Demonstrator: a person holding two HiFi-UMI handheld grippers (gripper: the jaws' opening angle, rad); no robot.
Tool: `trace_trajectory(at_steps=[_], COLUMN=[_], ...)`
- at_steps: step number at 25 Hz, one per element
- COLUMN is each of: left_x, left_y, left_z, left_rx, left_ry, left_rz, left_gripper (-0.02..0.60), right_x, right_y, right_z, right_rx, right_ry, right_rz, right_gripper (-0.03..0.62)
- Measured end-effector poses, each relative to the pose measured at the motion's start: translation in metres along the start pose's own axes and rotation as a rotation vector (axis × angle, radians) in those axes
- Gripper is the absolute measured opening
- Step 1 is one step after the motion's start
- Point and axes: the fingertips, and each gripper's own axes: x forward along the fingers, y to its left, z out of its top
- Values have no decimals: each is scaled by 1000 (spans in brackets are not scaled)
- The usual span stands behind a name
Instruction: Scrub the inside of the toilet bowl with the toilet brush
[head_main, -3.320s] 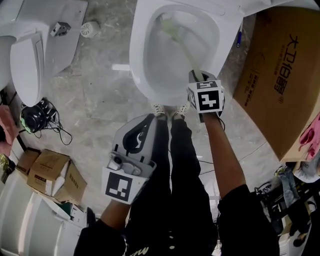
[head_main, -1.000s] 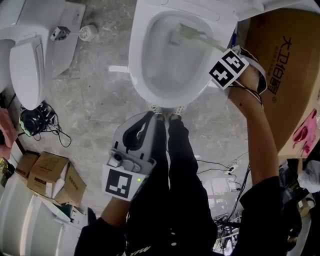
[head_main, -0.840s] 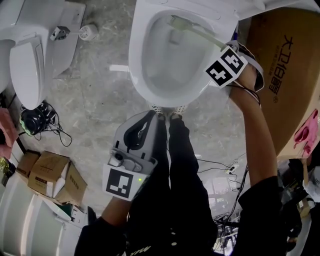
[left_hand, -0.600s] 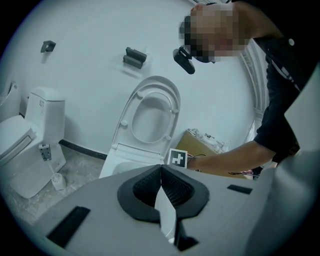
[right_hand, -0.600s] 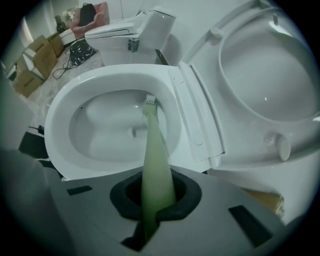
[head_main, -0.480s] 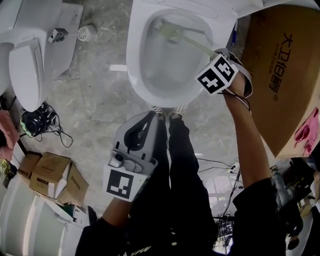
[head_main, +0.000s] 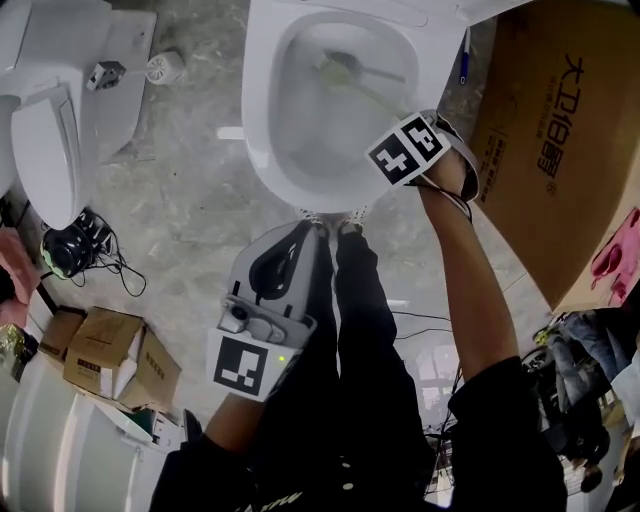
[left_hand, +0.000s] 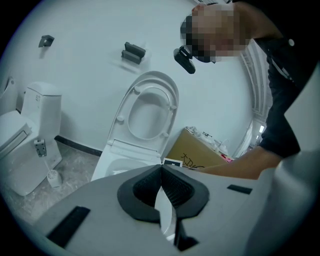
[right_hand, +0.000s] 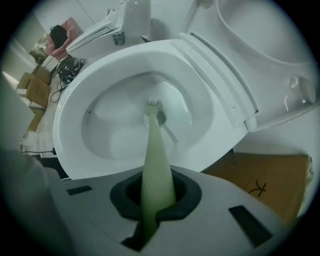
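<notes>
**Scrubbing stance at the toilet bowl.** The right gripper (right_hand: 157, 202) was clamped on the pale green handle of the toilet brush (right_hand: 152, 145), whose head lay deep inside the toilet bowl (right_hand: 67, 125), near the drain. The left gripper (left_hand: 161, 172), jaws pressed together on nothing, hung in front of the bowl over a grey mottled floor (head_main: 190, 200). A large cardboard box (head_main: 560, 150) stood right of the bowl. A second toilet (head_main: 50, 110), cables (head_main: 75, 245) and small cartons (head_main: 110, 350) lay to its left. Behind the bowl, the seat (left_hand: 150, 110) stood raised against a white wall (left_hand: 85, 75).
</notes>
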Motion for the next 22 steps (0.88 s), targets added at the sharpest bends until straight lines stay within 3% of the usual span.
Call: trace_trajectory(at_steps=[13,17,22], left_x=[-4,-5,-6], left_y=[3,4,6], left_z=[-2,-1,-2], left_rx=[-4,-8,-15], left_ry=[0,-10,-10], left_rz=[0,2,3], left_gripper=[25,25,25], right_x=[-6,-11,-14], right_y=[25,4,-35], right_z=[-14,-35,-24], right_rx=[-422,-460,-399], right_ry=[144,215,220], right_rz=[13,-4,-65], right_gripper=[12,12,12])
